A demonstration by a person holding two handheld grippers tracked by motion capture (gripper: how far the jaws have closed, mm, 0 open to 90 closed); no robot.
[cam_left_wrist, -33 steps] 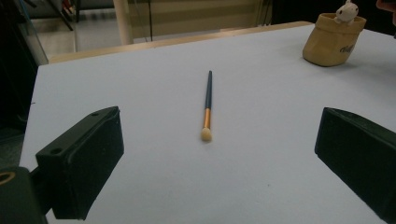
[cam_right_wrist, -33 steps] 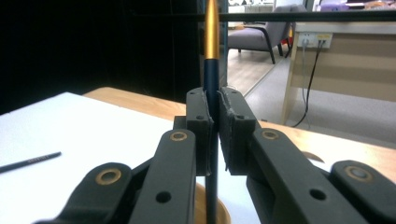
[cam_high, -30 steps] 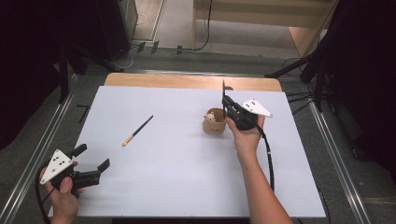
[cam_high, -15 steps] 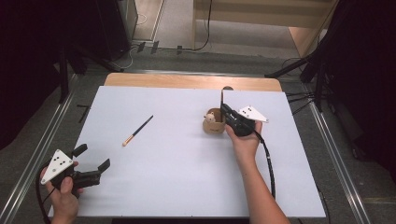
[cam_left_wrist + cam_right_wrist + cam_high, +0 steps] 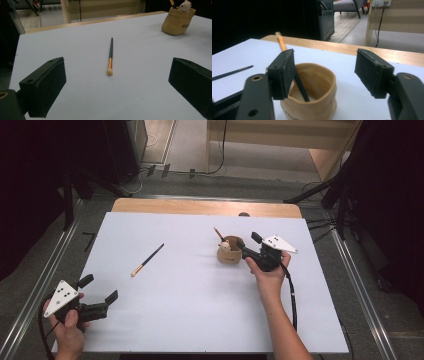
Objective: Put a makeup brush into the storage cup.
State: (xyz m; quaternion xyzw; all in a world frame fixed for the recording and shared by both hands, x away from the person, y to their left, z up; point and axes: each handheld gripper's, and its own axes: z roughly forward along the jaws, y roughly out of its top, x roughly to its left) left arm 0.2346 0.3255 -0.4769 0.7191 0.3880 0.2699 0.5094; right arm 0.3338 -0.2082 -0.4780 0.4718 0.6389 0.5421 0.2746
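A tan soft cup stands right of the table's middle, with a small white figure at its rim. A dark brush with an orange band leans inside it. My right gripper is open just right of the cup; in the right gripper view its jaws stand apart above the cup, and the leaning brush passes behind the left jaw. A second dark brush lies loose on the table. My left gripper is open at the near left corner, its jaws pointing at that brush.
The white table top has a wooden strip along its far edge. The left gripper view has the cup at far right. Metal rails run along both sides of the table, and dark stands and cables lie beyond.
The right gripper held the brush upright over the cup; now the brush leans in the cup and the gripper is open, drawn back slightly right. The left gripper has stayed put.
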